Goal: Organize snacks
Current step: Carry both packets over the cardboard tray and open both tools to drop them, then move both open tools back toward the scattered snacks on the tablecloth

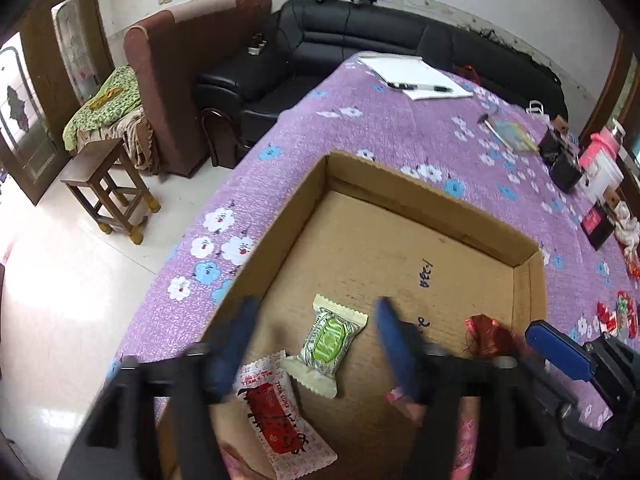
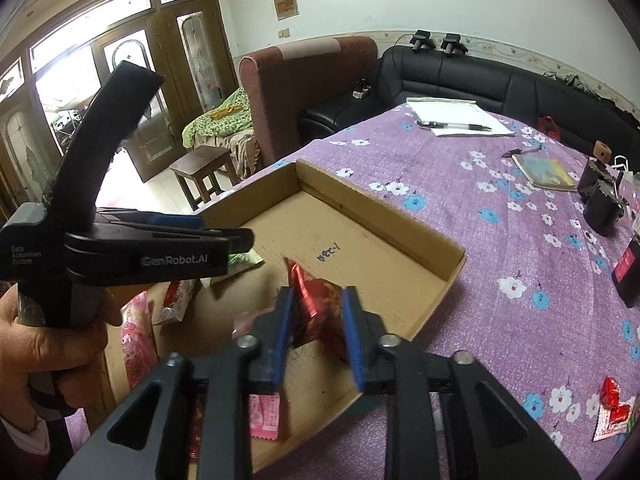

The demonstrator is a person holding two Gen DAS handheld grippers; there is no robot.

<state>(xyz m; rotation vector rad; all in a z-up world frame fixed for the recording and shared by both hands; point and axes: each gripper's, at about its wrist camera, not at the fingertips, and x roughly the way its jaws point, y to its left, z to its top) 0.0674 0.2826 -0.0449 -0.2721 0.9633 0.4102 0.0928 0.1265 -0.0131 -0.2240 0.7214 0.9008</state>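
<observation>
The step in hand looks like dropping another snack into the shallow brown cardboard tray (image 2: 400, 248) on the purple flowered worktop (image 2: 500, 240). The right gripper (image 2: 318, 336) is clamped on a shiny red foil-wrapped candy (image 2: 316, 300) above the tray's near end, so the next move calls for lowering and letting go. The left gripper (image 1: 314, 344) hangs spread wide and empty over the green-and-white wrapped candy (image 1: 328, 340) lying in the tray.

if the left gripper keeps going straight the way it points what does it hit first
Most likely the green candy lying on the floor of the cardboard box; it sits between the open fingers of the left gripper. Depth is hard to judge.
</observation>
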